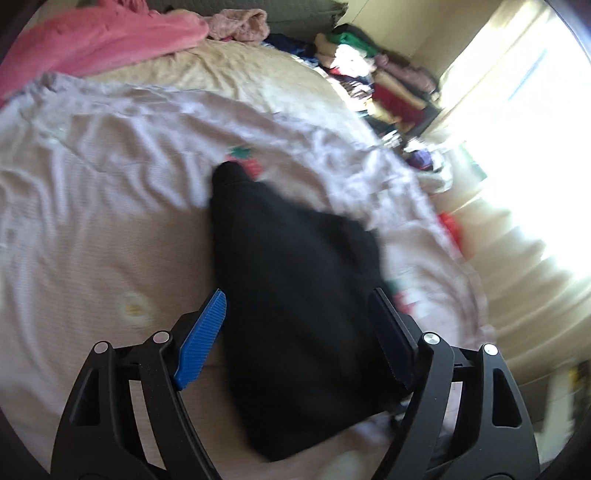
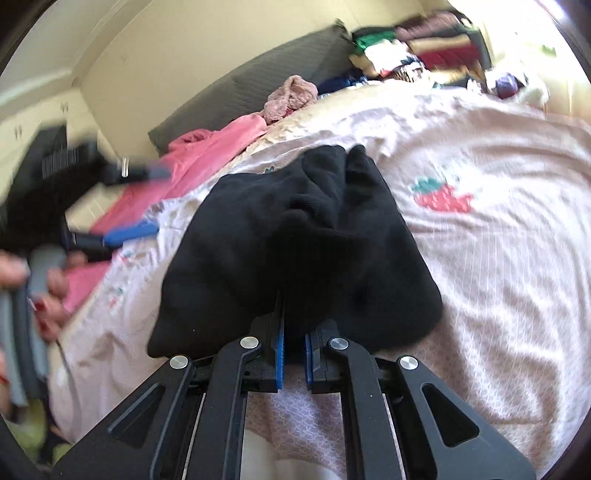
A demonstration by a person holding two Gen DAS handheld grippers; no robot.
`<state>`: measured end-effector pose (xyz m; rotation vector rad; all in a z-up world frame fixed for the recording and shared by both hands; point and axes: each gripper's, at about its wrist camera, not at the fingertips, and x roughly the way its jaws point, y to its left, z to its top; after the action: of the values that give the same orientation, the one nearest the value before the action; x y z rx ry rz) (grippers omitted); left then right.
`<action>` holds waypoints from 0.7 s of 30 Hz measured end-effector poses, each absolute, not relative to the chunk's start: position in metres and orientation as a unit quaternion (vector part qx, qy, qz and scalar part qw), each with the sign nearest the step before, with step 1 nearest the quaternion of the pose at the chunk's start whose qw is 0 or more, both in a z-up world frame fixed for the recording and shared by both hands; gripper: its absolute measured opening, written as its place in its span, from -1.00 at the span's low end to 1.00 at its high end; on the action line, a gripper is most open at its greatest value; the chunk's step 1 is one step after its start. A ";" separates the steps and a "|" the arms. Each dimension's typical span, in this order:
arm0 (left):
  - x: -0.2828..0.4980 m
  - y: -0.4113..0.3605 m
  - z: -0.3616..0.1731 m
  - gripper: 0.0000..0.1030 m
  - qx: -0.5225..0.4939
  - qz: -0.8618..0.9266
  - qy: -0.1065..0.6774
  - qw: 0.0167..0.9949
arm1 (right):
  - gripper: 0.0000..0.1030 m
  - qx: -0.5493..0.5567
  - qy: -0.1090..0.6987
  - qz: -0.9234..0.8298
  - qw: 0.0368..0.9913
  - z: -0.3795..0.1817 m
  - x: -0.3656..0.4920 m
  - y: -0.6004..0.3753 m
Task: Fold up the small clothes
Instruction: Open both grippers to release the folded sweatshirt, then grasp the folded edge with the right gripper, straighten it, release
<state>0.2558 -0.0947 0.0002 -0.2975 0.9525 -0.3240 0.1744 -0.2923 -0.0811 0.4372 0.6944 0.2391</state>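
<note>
A small black garment (image 2: 295,229) lies bunched on the pale pink bed cover (image 2: 480,277). In the right wrist view my right gripper (image 2: 295,323) is shut on the garment's near edge, with cloth pinched between the blue pads. In the left wrist view the same black garment (image 1: 295,295) lies between the spread fingers of my left gripper (image 1: 298,295), which is open, its pads not pressing on the cloth. The right wrist view also shows the left gripper (image 2: 144,201) blurred at the left, held by a person's hand (image 2: 48,284).
The bed cover carries a strawberry print (image 2: 443,197). A pink garment (image 1: 103,40) and a fuzzy pink item (image 1: 240,22) lie at the bed's far side by a grey headboard (image 2: 251,85). Stacked clothes (image 1: 388,74) sit beyond the bed. A bright curtain (image 1: 517,184) hangs on the right.
</note>
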 end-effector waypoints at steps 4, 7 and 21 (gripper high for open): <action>0.245 -0.095 -0.023 0.38 -0.089 -0.142 0.467 0.868 | -0.74 0.254 0.341 0.131 0.896 -0.081 0.170 -0.301; 0.239 -0.098 -0.036 0.38 -0.066 -0.149 0.474 0.866 | -0.60 0.271 0.338 0.143 0.890 -0.073 0.167 -0.310; 0.227 -0.105 -0.031 0.38 -0.042 -0.156 0.459 0.873 | 0.28 0.282 0.383 0.189 0.859 -0.045 0.202 -0.335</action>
<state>0.2265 -0.1047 -0.0309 -0.0878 0.9597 -0.3264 0.2018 -0.3349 -0.0449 0.5920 0.8048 0.3972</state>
